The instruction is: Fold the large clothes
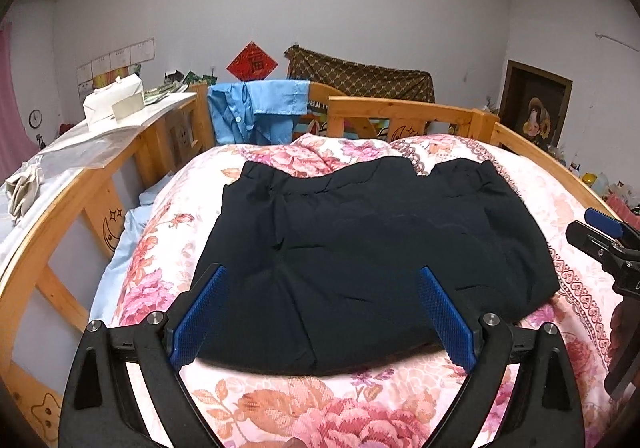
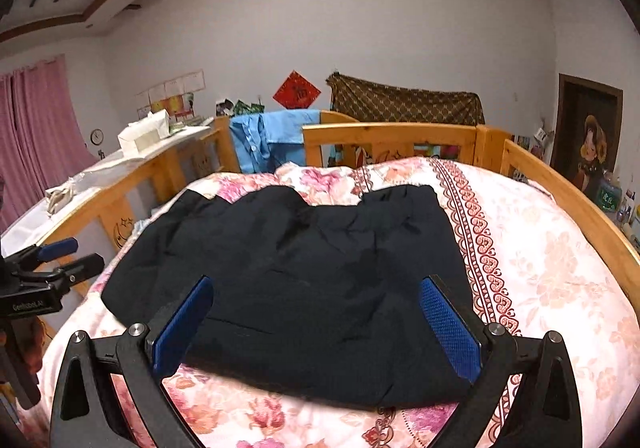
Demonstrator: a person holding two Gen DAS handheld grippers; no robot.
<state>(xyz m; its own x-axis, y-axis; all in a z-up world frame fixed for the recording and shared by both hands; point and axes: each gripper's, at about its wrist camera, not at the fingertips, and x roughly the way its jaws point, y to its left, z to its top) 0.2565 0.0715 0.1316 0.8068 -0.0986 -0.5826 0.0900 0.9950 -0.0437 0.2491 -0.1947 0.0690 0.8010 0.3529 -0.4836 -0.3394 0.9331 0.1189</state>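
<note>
dark trousers (image 1: 360,244) folded, flat on the flowered quilt (image 1: 320,408), mid-bed | left gripper (image 1: 322,308) jaws wide apart, nothing between pads, above near edge of trousers | right gripper (image 2: 316,320) jaws wide apart, empty, above near right part | blue shirt (image 1: 256,112) draped over far wooden bed rail (image 1: 400,108)

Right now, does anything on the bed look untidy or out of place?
The dark garment lies folded on the floral quilt, but its far edge is uneven, with a notch where the layers do not line up. A blue shirt hangs crumpled over the wooden rail.
</note>
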